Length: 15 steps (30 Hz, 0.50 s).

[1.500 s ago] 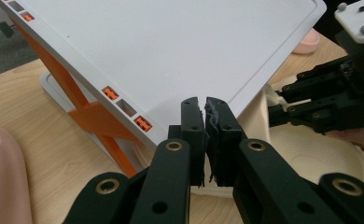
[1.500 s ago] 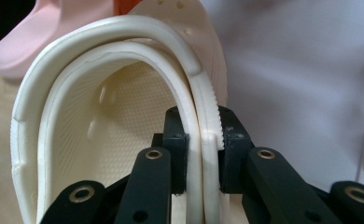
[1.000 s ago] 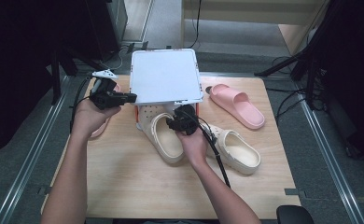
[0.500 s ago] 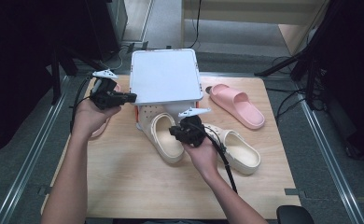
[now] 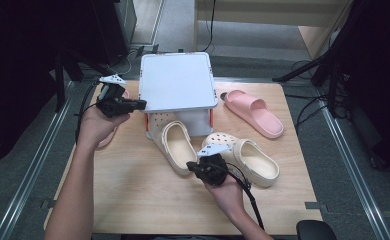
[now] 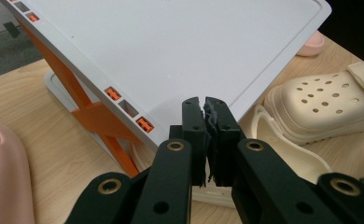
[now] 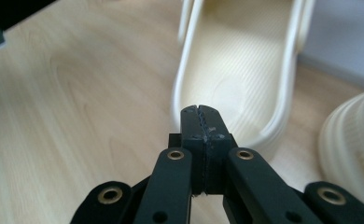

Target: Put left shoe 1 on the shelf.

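The white storage box lid (image 5: pixel 177 80) is the biggest risk: the left claw (image 5: pixel 139 104) pinches its edge (image 6: pixel 203 122), jaws narrow, holding it tilted open, and a slip drops it onto the cream clog (image 5: pixel 175 145) lying half under it on the desk (image 5: pixel 128 195). The right claw (image 7: pixel 202 122), clamped on nothing, sits at that clog's heel. The second clog (image 5: pixel 248 159) crowds its right; 1 pink slide (image 5: pixel 255 112) lies clear.

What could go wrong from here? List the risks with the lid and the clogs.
1. The left gripper meets only the rim of the tilted lid, so the lid may slip and drop onto the cream clog partly beneath it.
2. The right gripper has just been closing on nothing at that clog's heel, so it could shove the clog rather than lift it.
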{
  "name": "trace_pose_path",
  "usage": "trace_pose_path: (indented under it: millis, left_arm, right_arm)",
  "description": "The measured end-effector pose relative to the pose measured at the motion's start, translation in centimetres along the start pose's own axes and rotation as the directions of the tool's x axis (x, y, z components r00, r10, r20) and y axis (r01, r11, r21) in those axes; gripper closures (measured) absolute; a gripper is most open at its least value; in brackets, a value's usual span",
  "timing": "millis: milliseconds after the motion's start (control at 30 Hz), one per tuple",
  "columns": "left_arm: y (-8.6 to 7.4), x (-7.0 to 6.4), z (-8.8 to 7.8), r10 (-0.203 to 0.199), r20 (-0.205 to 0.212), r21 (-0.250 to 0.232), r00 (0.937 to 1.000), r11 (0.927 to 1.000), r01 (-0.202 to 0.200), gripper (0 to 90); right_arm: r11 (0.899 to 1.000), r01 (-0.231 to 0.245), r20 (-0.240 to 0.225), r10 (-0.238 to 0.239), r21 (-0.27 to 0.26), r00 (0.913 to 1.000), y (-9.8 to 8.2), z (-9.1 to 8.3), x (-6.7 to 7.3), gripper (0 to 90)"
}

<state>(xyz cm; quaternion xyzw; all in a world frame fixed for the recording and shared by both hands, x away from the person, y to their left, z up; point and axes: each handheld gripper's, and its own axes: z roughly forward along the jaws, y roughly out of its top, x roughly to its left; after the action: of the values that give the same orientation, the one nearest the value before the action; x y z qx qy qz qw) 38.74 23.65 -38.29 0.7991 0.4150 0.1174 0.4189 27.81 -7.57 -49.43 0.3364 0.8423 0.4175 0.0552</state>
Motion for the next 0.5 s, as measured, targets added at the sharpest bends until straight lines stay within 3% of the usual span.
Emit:
trace_pose_path:
  millis: [100,133,267,500]
  left_arm:
    - [0.0,-0.1,0.0,0.002,-0.008,0.001,1.0,1.0,-0.002,86.9]
    - [0.0,-0.1,0.1,0.01,-0.042,0.009,0.9991,0.9999,-0.01,87.9]
    - [0.0,-0.1,0.2,0.005,-0.032,0.0,0.9995,1.0,-0.005,89.1]
    - [-0.1,0.1,0.2,-0.002,-0.026,-0.003,0.9997,1.0,0.002,89.2]
  right_arm:
    - [0.999,-0.004,-0.016,0.005,0.032,0.9999,-1.0,0.3,0.1,90.0]
    - [0.999,-0.004,-0.022,0.004,0.041,0.9998,-1.3,0.4,0.1,90.0]
    - [0.997,0.012,-0.039,-0.009,0.077,0.9992,-2.4,0.9,-0.1,90.0]
    - [0.994,0.02,-0.01,-0.019,0.112,0.9998,-2.4,2.3,-0.9,90.0]
